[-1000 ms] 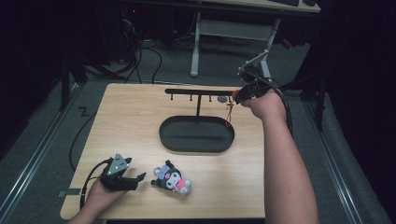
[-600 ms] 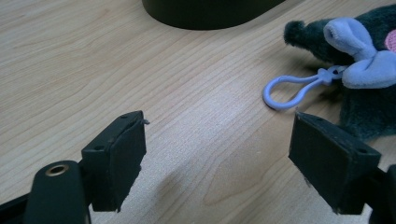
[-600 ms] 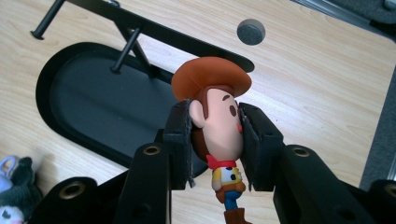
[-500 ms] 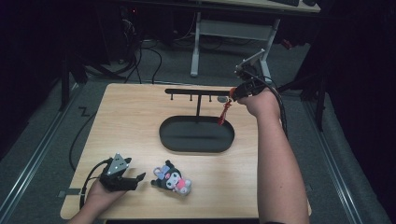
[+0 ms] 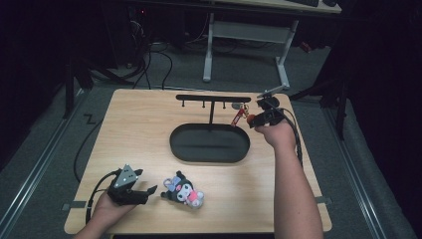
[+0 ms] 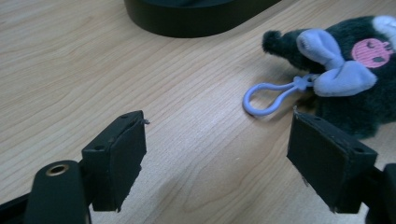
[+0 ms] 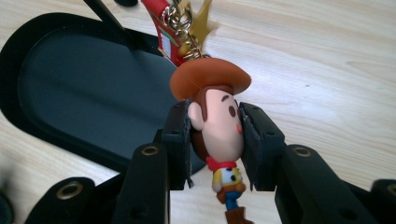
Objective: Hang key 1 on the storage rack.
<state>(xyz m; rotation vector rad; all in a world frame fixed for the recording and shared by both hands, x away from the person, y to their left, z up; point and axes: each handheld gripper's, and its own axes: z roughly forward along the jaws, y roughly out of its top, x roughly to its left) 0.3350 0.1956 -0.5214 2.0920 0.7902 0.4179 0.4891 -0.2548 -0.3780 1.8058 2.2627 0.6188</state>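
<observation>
My left gripper (image 5: 133, 191) rests low at the near edge of the table (image 5: 139, 129), its jaws standing wide apart with nothing between them; just beyond them lies the dark plush keychain (image 5: 183, 189) with its lilac loop (image 6: 271, 95) flat on the wood, apart from both pads. Farther out, my right gripper (image 7: 215, 140) is clamped on the head of the cowboy keychain (image 7: 219, 126), one pad on each cheek, the hat free above and the little body hanging below. Its chain and red tag (image 5: 238, 118) run up toward the right end of the black hook rack (image 5: 213, 98), which stands on the oval black tray (image 5: 209, 144). I cannot tell whether the ring is on a peg or only near one. I judge the step is hanging this figure, so I should keep the squeeze steady, hold the chain taut so the ring stays open to the peg, move slowly sideways rather than tugging, and let go only once the ring carries the weight.
</observation>
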